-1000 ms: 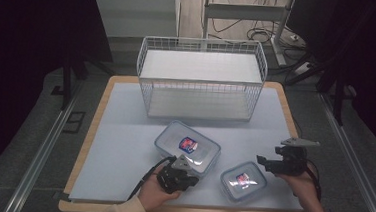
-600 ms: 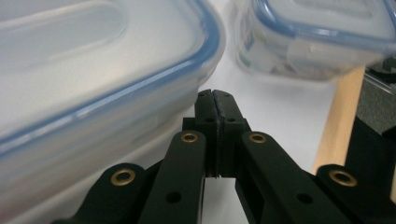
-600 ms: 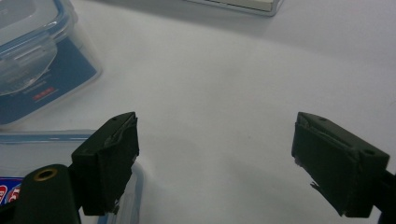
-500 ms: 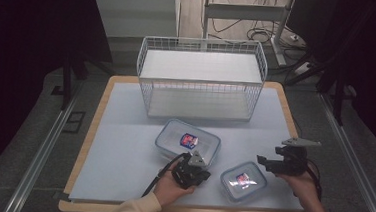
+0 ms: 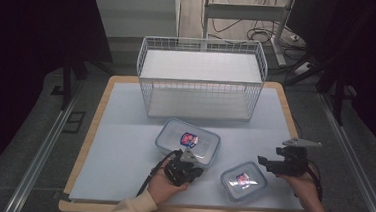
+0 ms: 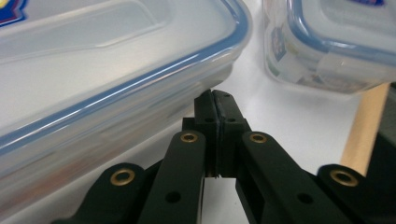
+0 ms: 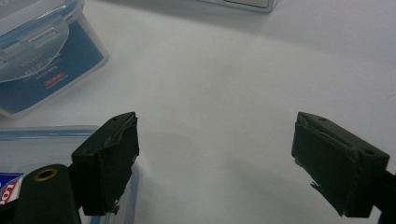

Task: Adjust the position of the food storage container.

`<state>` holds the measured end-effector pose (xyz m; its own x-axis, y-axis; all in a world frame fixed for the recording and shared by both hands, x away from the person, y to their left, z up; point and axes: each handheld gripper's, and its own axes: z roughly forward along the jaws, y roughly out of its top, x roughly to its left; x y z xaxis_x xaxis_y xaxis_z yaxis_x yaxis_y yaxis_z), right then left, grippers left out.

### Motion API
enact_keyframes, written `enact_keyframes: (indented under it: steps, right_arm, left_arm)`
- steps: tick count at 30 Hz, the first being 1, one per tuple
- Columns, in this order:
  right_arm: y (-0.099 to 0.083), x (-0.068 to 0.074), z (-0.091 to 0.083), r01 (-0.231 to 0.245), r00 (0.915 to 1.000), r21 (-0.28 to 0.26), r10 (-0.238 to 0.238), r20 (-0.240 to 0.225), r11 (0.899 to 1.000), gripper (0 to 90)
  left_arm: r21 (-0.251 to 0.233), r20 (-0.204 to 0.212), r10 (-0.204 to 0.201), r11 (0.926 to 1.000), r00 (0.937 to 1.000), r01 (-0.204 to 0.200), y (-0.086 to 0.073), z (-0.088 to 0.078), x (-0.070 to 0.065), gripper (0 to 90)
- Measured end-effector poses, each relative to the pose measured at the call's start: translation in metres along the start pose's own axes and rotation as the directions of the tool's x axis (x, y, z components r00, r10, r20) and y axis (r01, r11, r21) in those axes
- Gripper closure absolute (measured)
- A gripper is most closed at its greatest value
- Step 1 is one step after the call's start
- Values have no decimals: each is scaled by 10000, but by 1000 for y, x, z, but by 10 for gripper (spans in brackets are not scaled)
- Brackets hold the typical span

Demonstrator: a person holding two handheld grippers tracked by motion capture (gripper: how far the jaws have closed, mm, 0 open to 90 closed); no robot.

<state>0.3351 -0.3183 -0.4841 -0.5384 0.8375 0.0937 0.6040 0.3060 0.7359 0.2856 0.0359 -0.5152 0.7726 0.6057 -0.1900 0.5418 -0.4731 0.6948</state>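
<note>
- Left gripper (image 5: 188,162): fingers pressed together, tips at the near edge of the big box (image 5: 188,140), seemingly touching it.
- Right gripper (image 5: 268,164): fingers wide, empty, right of the small box (image 5: 243,180).

Large clear lidded container (image 5: 188,141) flat mid-table, smaller lidded container (image 5: 243,180) flat near its right
</note>
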Motion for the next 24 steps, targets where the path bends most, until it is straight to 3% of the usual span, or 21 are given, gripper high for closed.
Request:
enact_keyframes:
  steps: [3,5,10,18,24]
  right_arm:
    - [0,0,1,4,10000,14,-4,-5,10000,148]
    - [0,1,2,-5,10000,61,5,-11,10000,148]
    - [-1,0,3,-10,10000,93,10,-8,10000,148]
    - [-1,1,3,54,10000,100,-54,-18,9999,148]
    - [-2,-1,3,62,10000,140,-62,-28,9999,148]
  left_arm:
    - [70,-194,137,9999,9997,-136,4,3,3,900]
    - [-24,-133,-35,10000,9999,35,6,7,5,900]
    - [-54,-220,23,10000,9998,-24,13,15,6,900]
    - [-258,-620,-313,9992,9976,297,26,32,10,898]
    - [-238,-649,-480,9986,9967,466,30,40,14,894]
